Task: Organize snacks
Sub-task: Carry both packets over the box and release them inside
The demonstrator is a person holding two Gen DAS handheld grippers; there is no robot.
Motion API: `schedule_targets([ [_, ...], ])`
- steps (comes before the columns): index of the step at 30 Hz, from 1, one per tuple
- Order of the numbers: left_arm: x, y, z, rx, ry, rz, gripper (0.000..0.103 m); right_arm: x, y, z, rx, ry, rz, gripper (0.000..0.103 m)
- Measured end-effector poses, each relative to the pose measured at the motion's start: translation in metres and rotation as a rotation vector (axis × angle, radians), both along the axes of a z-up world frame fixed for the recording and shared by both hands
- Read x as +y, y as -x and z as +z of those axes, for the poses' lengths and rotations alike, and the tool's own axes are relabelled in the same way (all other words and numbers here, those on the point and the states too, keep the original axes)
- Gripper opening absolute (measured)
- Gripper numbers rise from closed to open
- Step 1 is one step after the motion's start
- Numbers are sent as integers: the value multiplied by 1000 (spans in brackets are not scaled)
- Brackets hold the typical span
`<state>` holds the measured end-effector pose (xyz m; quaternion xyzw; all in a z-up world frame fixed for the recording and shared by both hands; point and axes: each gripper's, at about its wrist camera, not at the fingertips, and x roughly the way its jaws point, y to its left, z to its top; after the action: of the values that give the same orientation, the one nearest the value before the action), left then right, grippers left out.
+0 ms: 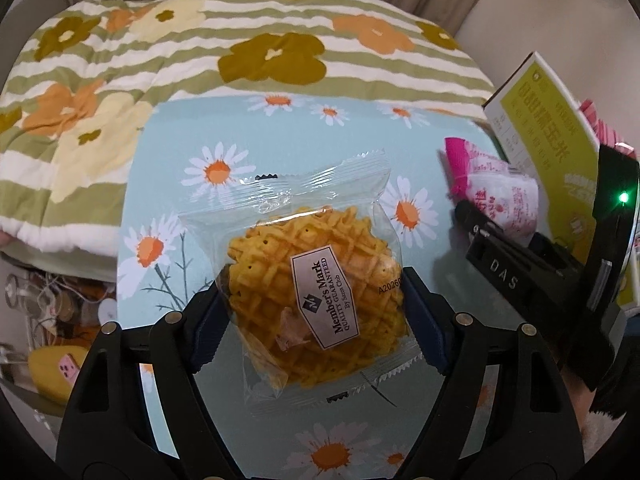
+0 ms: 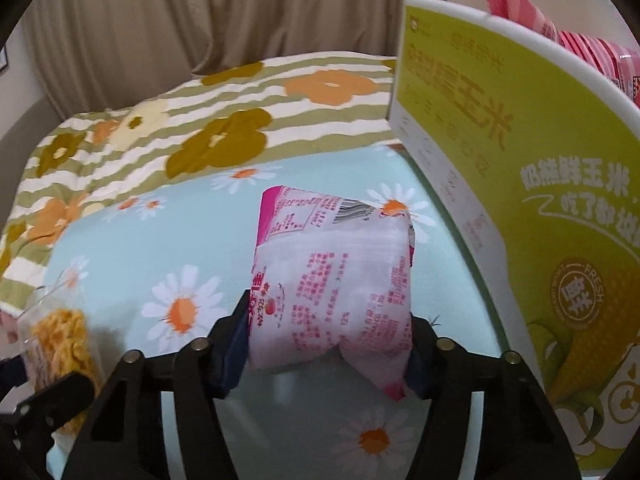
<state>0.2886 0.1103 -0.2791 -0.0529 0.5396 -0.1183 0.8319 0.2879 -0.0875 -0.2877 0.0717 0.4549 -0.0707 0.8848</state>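
My left claw (image 1: pixel 312 316) pinches the waffle packet (image 1: pixel 316 300) above the daisy cloth (image 1: pixel 168 152); my right claw (image 2: pixel 328 344) pinches the pink snack packet (image 2: pixel 332 276), seemingly lifted, beside the green box (image 2: pixel 520 184).

left hand-held gripper (image 1: pixel 316 312) – clamped | right (image 2: pixel 328 344) – clamped (both angled down)

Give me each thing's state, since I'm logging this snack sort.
waffle packet: sealed, clamped between the left gripper's pads.
pink packet: sealed, pinched in the right gripper, squashed at the sides.
left gripper: shut on the waffle packet.
right gripper: shut on the pink packet.
green corn box: standing upright at the right edge of the daisy cloth.
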Motion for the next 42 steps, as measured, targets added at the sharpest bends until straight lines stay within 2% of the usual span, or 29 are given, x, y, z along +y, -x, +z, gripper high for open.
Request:
schedule_targets([
  [4,3,2,19,-31,21,2,77,5,5,21,-43,-23,33,54],
  [13,-14,4,100,-177,34,-68,77,-6,35,121,-178,-75,94,54],
  [19,-54,5,154,-256,35,-139,77,-42,55,169,-217,-91,89,54],
  [24,-107,9,181,-286,44,-176,77,-95,73,194,-247,-83,79,54],
  [32,-214,30,192,-286,101,-172,77,-190,83,210,-240,-47,147,54],
  [36,-267,39,179,-242,99,-175,77,-229,84,206,-217,-47,172,54],
  [42,-309,51,154,-170,54,-145,77,-267,85,189,-168,-75,234,54],
])
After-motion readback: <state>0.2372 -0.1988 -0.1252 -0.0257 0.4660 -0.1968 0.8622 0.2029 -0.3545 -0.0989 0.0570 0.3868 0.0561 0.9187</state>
